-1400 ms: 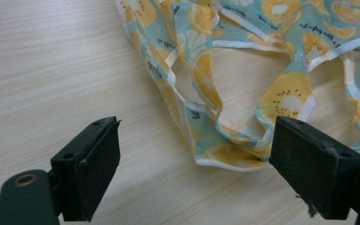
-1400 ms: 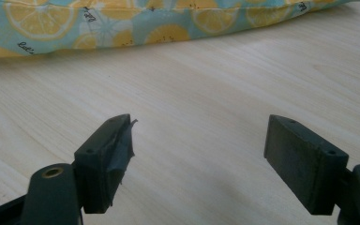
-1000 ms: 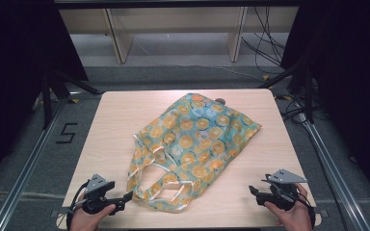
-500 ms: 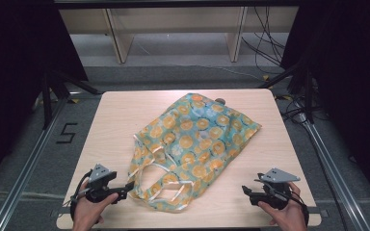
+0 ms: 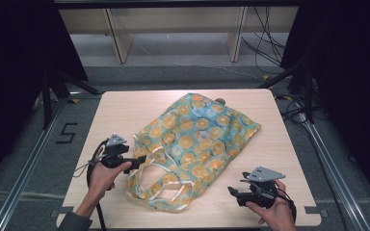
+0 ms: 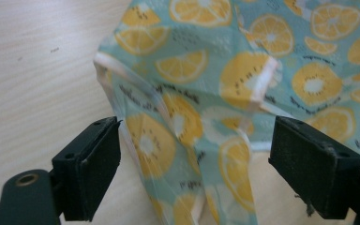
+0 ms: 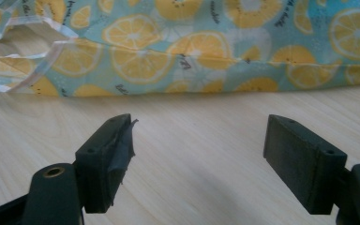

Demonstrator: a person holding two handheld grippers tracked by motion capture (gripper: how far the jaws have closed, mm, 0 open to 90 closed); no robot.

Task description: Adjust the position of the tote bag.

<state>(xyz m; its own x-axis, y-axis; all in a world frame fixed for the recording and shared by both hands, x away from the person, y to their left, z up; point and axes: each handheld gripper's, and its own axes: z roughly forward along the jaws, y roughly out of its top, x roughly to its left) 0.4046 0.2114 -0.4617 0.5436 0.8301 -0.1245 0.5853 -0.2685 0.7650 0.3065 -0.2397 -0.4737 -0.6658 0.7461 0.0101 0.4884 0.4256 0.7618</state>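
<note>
holding my left gripper (image 5: 142,160) spread wide at the bag (image 5: 195,144), i have its jaws on either side of the near left corner of the cloth, where a white-edged handle (image 6: 262,84) folds over. my right gripper (image 5: 232,191) is just as wide open, low over bare table (image 7: 201,140), near the bag's edge but not touching it. farther out, the lemon-print bag lies flat and crumpled across the middle of the table.
</note>
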